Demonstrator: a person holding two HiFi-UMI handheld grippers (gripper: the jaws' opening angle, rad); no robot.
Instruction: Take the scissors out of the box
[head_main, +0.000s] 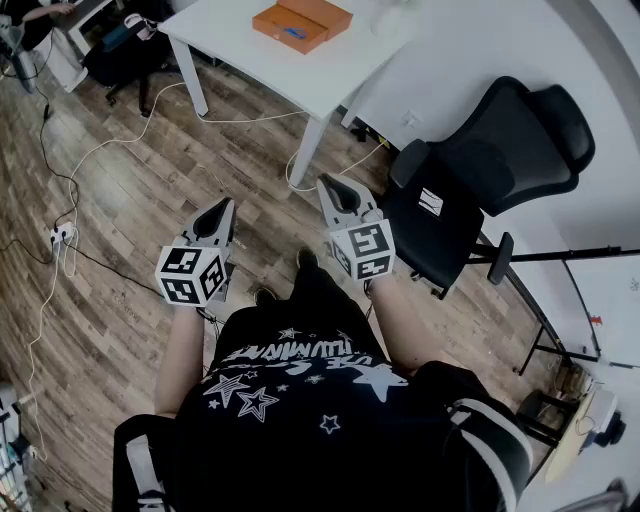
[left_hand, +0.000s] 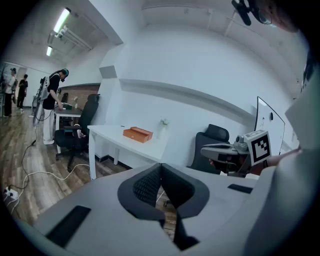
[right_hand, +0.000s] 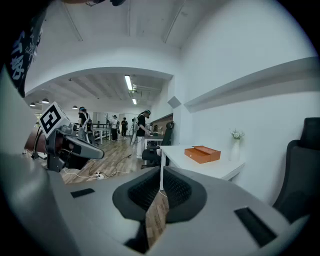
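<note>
An orange box (head_main: 302, 23) lies on the white table (head_main: 230, 35), well ahead of me; no scissors show in any view. The box also appears in the left gripper view (left_hand: 137, 134) and the right gripper view (right_hand: 202, 154), far beyond the jaws. My left gripper (head_main: 222, 208) and right gripper (head_main: 331, 186) are held side by side over the wooden floor, both pointing toward the table. Each has its jaws shut with nothing between them. The right gripper (left_hand: 206, 148) shows in the left gripper view, and the left gripper (right_hand: 99, 153) in the right gripper view.
A black office chair (head_main: 490, 165) stands close on my right, beside the table's near leg (head_main: 312, 145). White cables (head_main: 100, 150) and a power strip (head_main: 60, 237) lie on the floor at left. A small vase (right_hand: 235, 146) stands on the table. People (left_hand: 52, 105) work at far desks.
</note>
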